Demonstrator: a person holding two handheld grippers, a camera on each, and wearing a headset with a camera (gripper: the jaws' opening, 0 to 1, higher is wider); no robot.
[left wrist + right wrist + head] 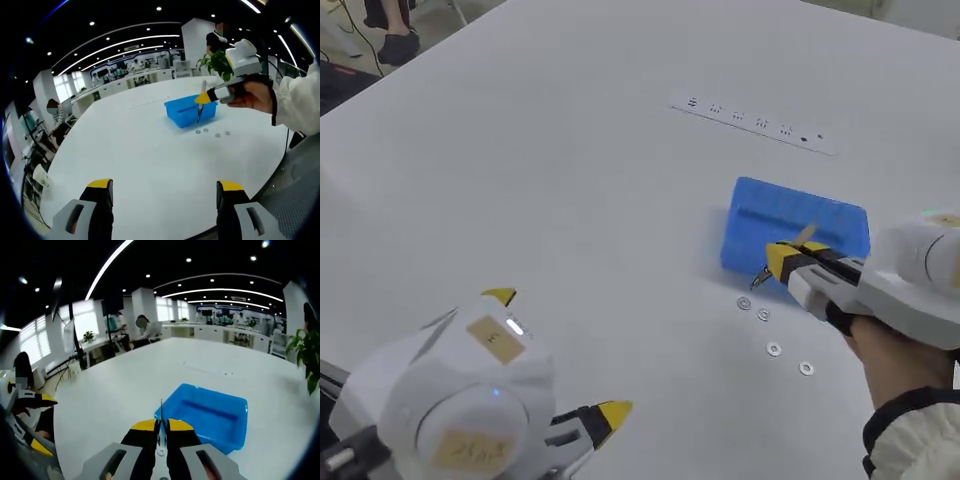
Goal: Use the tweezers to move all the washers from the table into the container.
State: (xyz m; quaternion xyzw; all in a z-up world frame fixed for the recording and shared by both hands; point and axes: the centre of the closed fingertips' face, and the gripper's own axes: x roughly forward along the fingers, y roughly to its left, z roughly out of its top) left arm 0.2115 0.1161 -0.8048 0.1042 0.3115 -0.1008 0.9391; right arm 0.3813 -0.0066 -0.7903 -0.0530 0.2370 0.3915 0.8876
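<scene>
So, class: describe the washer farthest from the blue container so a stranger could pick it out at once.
On the white table, find the blue container. Four small silver washers trail from its near edge. The last washer ends that line, farthest from the container and closest to the person's hand.

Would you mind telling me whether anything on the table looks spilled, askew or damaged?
Nothing stands out. The blue container sits upright, four washers lie beside it, and the right hand-held gripper holds the tweezers.
</scene>
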